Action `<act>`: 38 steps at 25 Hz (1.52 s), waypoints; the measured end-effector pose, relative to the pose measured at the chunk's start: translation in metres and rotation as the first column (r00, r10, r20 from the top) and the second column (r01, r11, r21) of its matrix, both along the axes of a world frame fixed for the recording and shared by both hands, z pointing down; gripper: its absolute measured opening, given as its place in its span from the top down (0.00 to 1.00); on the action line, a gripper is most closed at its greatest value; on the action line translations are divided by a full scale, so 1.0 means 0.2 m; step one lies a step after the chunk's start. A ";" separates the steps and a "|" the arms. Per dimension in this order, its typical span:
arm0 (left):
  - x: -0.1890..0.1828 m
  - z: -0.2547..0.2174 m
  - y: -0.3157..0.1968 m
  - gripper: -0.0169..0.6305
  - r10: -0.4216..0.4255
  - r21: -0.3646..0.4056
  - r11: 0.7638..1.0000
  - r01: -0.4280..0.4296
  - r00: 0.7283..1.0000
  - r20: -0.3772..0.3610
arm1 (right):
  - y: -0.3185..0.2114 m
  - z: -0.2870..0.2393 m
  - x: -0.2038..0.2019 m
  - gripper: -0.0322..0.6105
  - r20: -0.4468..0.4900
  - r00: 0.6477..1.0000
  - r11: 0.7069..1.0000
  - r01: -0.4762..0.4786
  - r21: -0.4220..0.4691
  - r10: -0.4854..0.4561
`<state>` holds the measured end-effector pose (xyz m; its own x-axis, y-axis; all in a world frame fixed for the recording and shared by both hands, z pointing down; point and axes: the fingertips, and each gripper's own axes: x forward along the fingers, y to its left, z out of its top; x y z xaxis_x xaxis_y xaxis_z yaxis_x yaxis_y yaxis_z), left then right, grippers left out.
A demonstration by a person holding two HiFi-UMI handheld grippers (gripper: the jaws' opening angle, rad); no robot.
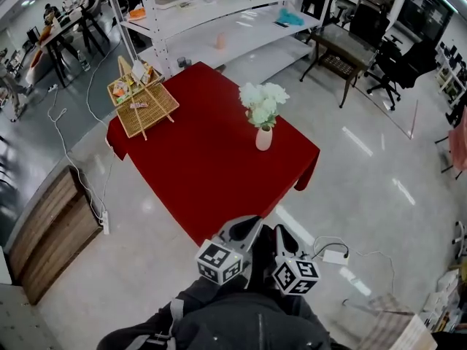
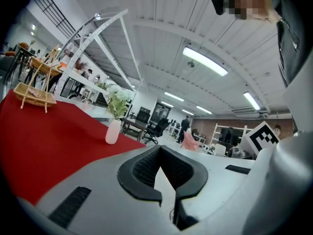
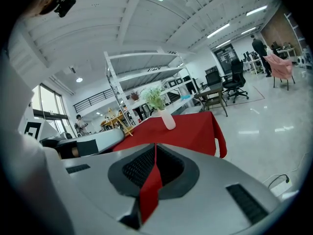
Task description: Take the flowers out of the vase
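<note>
**A:** Both grippers sit low, tucked near the person's body. The left gripper point(image 1: 249, 226) has its jaws pressed together with nothing in them. The right gripper point(image 1: 281, 235) is closed and empty too.

**B:** And the target?

**A:** Up at twelve o'clock, well apart from both. The flowers point(image 1: 263, 102), pale green-white heads, stand in a small pale vase point(image 1: 263, 138) on the red tabletop point(image 1: 197, 173), toward its three o'clock side. A wicker basket point(image 1: 142, 104) sits at ten o'clock from the vase.

**B:** How will they handle?

**A:** Light and soft, I'd judge, and the heads would crush. Pinch the bunched stems just above the vase mouth, gently. The other gripper should steady the vase, because it looks slim and liable to tip.
</note>
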<state>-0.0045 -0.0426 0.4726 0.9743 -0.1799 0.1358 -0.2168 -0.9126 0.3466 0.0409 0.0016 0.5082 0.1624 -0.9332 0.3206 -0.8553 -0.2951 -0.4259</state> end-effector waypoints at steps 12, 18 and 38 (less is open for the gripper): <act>0.16 -0.03 -0.33 0.96 -0.119 -0.001 0.993 0.119 0.993 -0.021 | -0.39 -0.16 0.24 0.93 -0.066 0.993 0.993 0.104 0.061 -0.100; 0.29 -0.06 -0.48 0.96 -0.175 0.006 0.985 0.175 0.984 -0.029 | -0.61 -0.24 0.39 0.93 -0.115 0.978 0.979 0.184 0.093 -0.173; 0.52 -0.09 -0.86 0.96 -0.404 0.047 0.913 0.404 0.915 -0.015 | -1.10 -0.30 0.65 0.92 -0.155 0.902 0.894 0.424 0.149 -0.402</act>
<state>0.0999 -0.2149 0.4556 0.8175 -0.5647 0.1129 -0.5693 -0.7630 0.3061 0.1708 -0.2189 0.4485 -0.2236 -0.9632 0.1493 -0.9304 0.1653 -0.3272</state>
